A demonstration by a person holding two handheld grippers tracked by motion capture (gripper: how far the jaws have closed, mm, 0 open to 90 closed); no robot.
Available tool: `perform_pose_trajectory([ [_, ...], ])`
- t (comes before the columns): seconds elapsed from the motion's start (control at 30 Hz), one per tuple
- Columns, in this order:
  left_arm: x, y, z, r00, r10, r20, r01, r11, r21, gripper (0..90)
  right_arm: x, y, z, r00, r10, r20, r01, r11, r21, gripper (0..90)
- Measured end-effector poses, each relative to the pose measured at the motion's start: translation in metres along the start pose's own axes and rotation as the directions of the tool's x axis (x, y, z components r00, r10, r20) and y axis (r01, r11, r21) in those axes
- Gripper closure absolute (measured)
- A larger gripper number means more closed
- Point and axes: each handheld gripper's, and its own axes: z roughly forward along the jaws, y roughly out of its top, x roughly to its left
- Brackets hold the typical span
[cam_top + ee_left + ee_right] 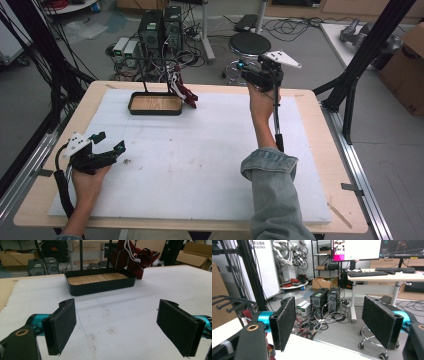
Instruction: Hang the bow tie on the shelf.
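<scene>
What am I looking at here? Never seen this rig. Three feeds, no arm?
No robot arm: a person holds a two-jaw tool in each hand. The high view looks down from above the person's side of the table. The other two cameras ride on the grippers, looking out between their own black padded fingers.

The left gripper sits low over the white foam mat, jaws wide open, holding nothing. The right gripper is raised near the table's far edge, also open and empty, so its camera sees the lab beyond.

On the mat: a black tray with a wooden bottom and, beside it, a dark red striped cloth item with white cords.
</scene>
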Motion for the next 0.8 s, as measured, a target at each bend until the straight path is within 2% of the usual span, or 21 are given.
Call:
perform_pose_trajectory([
  [0.07, 0.000, 0.000, 0.000, 1.0000, 0.000, 0.000, 0.000, 1.0000, 0.001, 16.3, -0.006, 0.000, -0.007, 0.9999, 0.014, -0.003, -0.014, 1.000, 0.023, 24.1],
  [0.17, 0.000, 0.000, 0.000, 1.0000, 0.000, 0.000, 0.000, 1.0000, 0.002, 16.3, -0.011, -0.003, -0.015, 0.9999, 0.017, -0.001, -0.017, 1.000, 0.003, 24.2],
  [0.2, 0.000, 0.000, 0.000, 1.0000, 0.001, 0.000, -0.001, 1.0000, 0.004, 16.3, -0.015, -0.005, -0.024, 0.9999, 0.014, 0.003, -0.014, 1.000, -0.001, 24.2],
  [0.3, -0.001, 0.000, 0.000, 1.0000, 0.001, -0.001, -0.001, 1.0000, 0.003, 16.3, -0.024, -0.005, -0.034, 0.9994, 0.033, -0.008, -0.033, 0.999, 0.036, 21.1],
  [0.33, -0.001, 0.000, 0.000, 1.0000, 0.002, -0.002, -0.002, 1.0000, 0.004, 16.3, -0.026, -0.006, -0.040, 0.9996, 0.029, -0.005, -0.029, 1.000, 0.009, 21.4],
  [0.4, 0.000, 0.000, 0.000, 1.0000, 0.003, 0.000, -0.003, 1.0000, 0.005, 16.3, -0.028, -0.008, -0.048, 0.9998, 0.018, -0.005, -0.018, 1.000, -0.007, 21.4],
  [0.5, -0.001, 0.000, 0.000, 1.0000, 0.005, -0.003, -0.005, 1.0000, 0.005, 16.3, -0.032, -0.010, -0.058, 0.9994, 0.023, -0.027, -0.022, 0.999, 0.046, 20.0],
  [0.57, -0.001, 0.000, 0.001, 1.0000, 0.005, -0.003, -0.005, 1.0000, 0.006, 16.3, -0.033, -0.013, -0.068, 0.9996, 0.014, -0.024, -0.014, 1.000, 0.001, 20.5],
  [0.6, -0.002, 0.000, 0.001, 1.0000, 0.005, -0.004, -0.005, 1.0000, 0.006, 16.3, -0.033, -0.014, -0.073, 0.9996, 0.012, -0.027, -0.012, 1.000, -0.005, 20.5],
  [0.8, -0.002, 0.000, 0.001, 1.0000, 0.004, -0.007, -0.004, 1.0000, 0.008, 16.3, -0.035, -0.025, -0.099, 0.9988, -0.002, -0.050, 0.002, 1.000, -0.007, 20.2],
])
